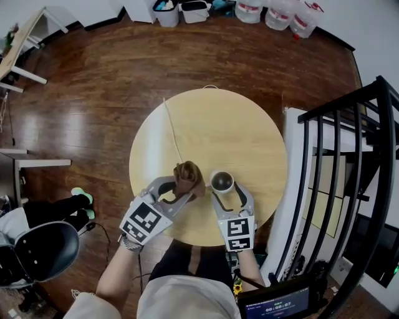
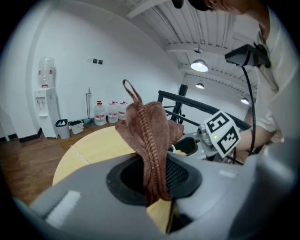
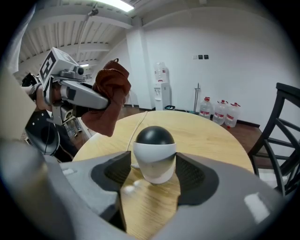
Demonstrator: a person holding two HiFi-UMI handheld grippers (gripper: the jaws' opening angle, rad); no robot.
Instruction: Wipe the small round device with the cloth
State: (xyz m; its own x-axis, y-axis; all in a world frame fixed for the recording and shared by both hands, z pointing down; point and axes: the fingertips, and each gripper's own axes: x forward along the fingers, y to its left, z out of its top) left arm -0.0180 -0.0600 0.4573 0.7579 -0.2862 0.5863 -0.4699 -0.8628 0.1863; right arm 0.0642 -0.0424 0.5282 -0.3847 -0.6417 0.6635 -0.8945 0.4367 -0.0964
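Loosely between right tongs [image 3: 153,165] (seemingly): device [image 3: 154,143]

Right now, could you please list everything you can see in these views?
table: one, light wood, round, middle of the room
cloth: one, brown, over the table's near edge
device: one, white with a black dome, on the table right of the cloth
cable: one, white, lying across the table
water bottles: several, clear, by the far wall
bins: two, pale, by the far wall
chair: one, black, right of the table
office chair: one, black, near left
left gripper: one, grey, shut on the cloth
right gripper: one, grey, jaws apart either side of the device
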